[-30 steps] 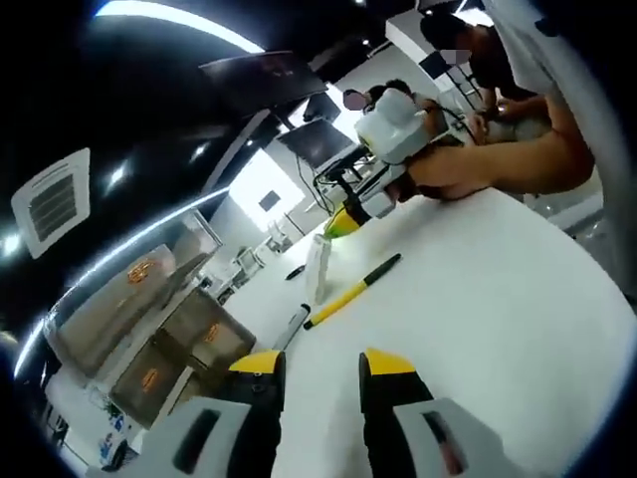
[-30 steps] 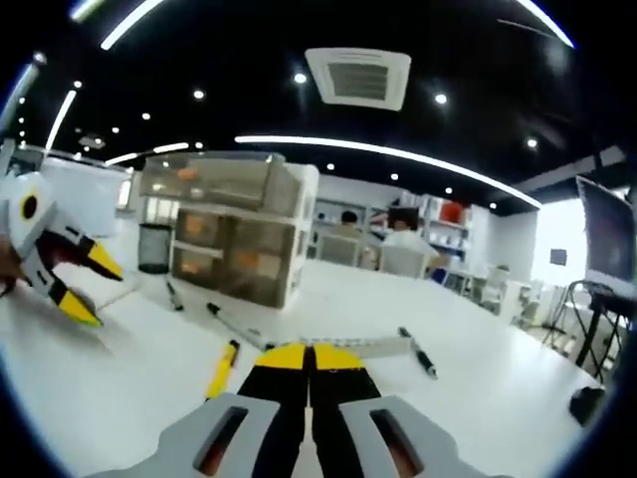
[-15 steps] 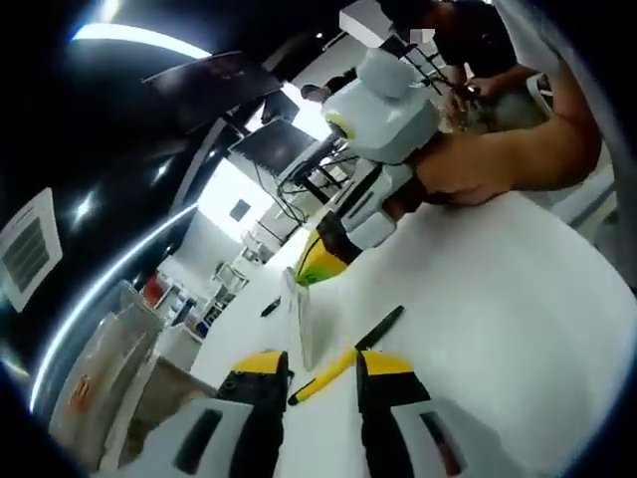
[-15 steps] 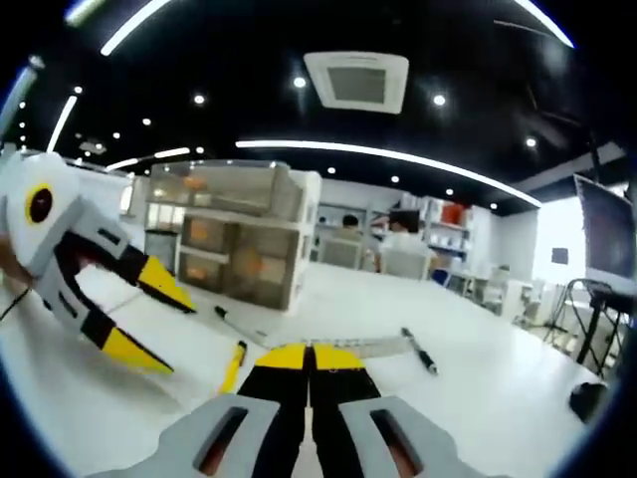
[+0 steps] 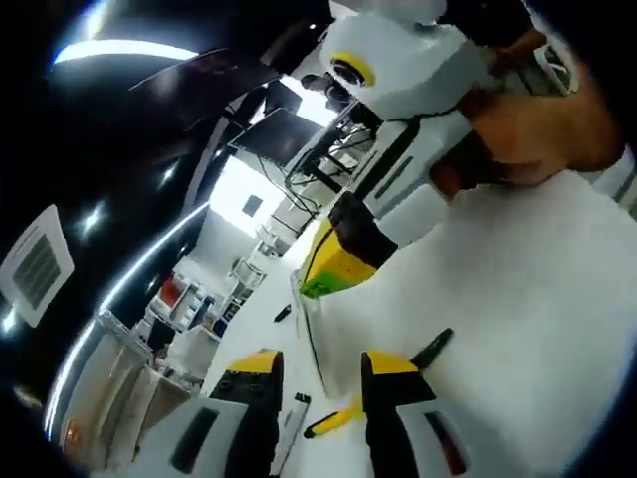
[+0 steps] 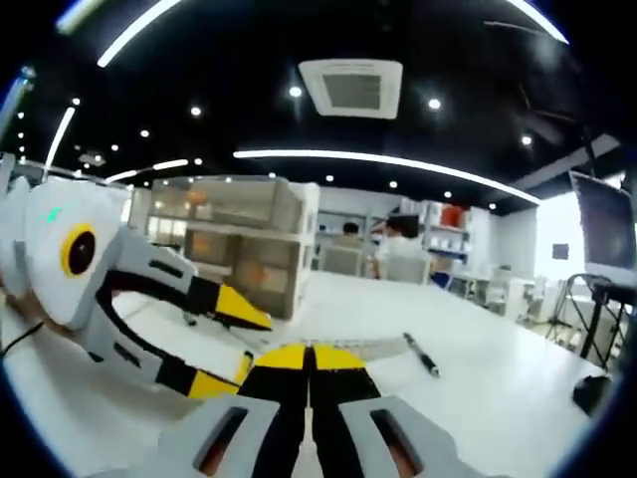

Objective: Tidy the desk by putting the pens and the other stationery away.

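On white desk (image 6: 498, 368), right hand-held gripper (image 6: 310, 356) pinching ruler (image 6: 373, 348) — left hand-held gripper (image 5: 320, 363) agape, w/ pens nearby

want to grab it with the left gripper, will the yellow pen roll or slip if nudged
The yellow pen looks slim and round, so a nudge would probably roll it on the smooth table. It looks straight and rigid, likely light. Lying flat, it may skid before jaws close.

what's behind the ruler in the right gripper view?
Behind the ruler lie a black pen and a drawer unit. The shut right gripper covers the ruler's middle; the open left gripper hides its left end.
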{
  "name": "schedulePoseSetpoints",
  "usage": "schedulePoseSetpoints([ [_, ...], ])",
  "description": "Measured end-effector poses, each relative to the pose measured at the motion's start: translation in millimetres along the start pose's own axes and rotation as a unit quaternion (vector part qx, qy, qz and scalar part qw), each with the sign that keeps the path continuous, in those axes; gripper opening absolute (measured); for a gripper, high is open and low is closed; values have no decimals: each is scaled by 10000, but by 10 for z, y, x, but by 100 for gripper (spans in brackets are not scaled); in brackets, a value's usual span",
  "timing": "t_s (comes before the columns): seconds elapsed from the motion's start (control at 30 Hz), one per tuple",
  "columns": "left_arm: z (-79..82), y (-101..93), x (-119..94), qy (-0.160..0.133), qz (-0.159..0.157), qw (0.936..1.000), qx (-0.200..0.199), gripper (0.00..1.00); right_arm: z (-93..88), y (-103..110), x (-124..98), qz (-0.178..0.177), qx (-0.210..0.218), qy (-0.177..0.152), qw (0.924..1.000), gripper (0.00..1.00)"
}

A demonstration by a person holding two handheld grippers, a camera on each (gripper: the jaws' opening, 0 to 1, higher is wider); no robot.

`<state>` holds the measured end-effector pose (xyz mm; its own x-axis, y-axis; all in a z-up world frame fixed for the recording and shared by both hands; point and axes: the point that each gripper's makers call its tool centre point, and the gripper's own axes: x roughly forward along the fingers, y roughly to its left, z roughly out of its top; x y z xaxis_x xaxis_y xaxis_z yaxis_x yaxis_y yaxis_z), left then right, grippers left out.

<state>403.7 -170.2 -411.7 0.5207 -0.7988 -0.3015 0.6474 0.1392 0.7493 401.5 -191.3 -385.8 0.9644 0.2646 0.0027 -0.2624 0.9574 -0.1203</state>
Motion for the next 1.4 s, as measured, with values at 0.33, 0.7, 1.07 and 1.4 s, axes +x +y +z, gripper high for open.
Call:
schedulePoseSetpoints([
  [0.33, -7, 82, 211, 70, 145, 9997, -158, 28, 83, 28, -51, 23, 35, -218, 9998, 0],
  [0.7, -60, 72, 225, -19, 190, 9998, -51, 18, 106, 105, -47, 170, 51, -251, 9995, 0],
  [1.07, -62, 103, 199, -90, 262, 9995, 148, 9, 141, 158, -67, 298, 173, -338, 9988, 0],
  [1.4, -117, 122, 166, -86, 265, 9996, 59, 8, 304, 211, -82, 544, -153, -903, 9943, 8],
])
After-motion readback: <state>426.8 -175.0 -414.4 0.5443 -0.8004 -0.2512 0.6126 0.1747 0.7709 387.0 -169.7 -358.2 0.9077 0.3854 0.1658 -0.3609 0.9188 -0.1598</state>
